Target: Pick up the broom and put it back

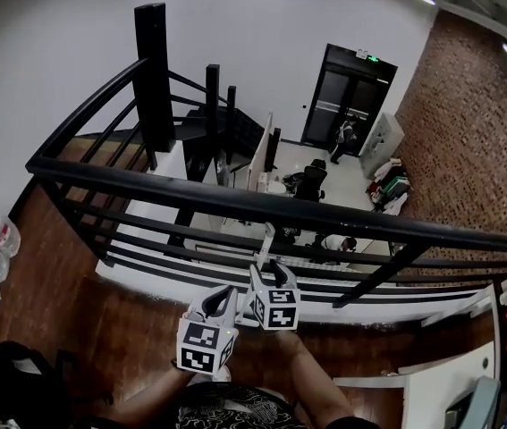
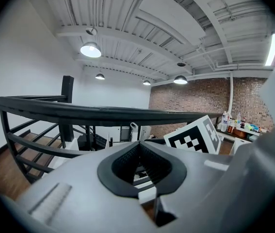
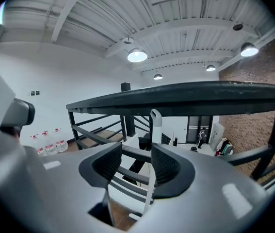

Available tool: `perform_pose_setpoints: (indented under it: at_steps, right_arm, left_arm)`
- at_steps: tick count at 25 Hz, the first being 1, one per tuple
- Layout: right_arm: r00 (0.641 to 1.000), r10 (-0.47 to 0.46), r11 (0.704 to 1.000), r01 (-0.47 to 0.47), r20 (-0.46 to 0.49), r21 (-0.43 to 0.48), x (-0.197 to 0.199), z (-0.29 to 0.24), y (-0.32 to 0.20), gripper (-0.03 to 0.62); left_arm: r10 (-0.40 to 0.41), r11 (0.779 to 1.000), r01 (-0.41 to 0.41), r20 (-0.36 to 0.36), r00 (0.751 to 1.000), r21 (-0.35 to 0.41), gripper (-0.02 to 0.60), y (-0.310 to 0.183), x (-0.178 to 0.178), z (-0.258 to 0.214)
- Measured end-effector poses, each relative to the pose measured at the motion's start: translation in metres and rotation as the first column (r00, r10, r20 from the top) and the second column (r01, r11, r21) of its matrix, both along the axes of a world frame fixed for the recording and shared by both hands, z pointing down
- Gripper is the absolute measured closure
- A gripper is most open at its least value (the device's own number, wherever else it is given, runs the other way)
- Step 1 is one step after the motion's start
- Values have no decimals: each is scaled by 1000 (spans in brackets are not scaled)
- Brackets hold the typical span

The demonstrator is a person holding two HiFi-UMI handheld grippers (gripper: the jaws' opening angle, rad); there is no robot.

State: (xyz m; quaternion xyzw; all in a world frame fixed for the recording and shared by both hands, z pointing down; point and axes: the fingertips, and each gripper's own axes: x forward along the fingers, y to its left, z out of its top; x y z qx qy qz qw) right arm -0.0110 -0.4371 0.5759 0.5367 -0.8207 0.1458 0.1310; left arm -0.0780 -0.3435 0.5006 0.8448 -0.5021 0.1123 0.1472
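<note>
Now: right tool (image 3: 136,147) is wide open, w/ the slim white loop-topped broom pole (image 3: 155,118) lined up in its gap, upright against the black metal railing (image 3: 186,97). Left tool (image 2: 138,144) is closed tight, empty. Best approach, I'd say: push fwd till the pole sits deep, then squeeze. Broom head is hidden below. Can't tell if the pole's betw. the pads yet.

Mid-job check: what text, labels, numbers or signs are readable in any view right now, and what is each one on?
No text is legible in any view.
Green sign above the far door: too small to read.
Red labels on the water bottles at the left: blurred.
Left gripper and right gripper: square black-and-white marker patterns only, no letters or numbers.
</note>
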Motion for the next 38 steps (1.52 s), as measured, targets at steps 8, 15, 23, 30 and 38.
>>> perform_pose_setpoints:
  at_steps: [8, 15, 23, 30, 38]
  right_arm:
    - [995, 95, 995, -94, 21, -42, 14, 17, -48, 419]
    - [989, 146, 986, -142, 37, -81, 16, 32, -71, 419]
    - [986, 165, 980, -164, -3, -110, 18, 49, -90, 419]
    - [983, 178, 977, -181, -37, -110, 20, 55, -96, 511]
    - [986, 161, 982, -164, -39, -92, 21, 54, -89, 497]
  left_arm:
    - [22, 1000, -23, 18, 1000, 17, 575, -23, -9, -3]
    - [28, 1000, -28, 24, 999, 3, 575, -28, -19, 2]
    - [7, 1000, -6, 31, 999, -7, 575, -32, -32, 9]
    - [-8, 1000, 9, 35, 999, -23, 575, -35, -43, 14]
    - [-12, 1000, 13, 17, 1000, -24, 575, -36, -40, 16]
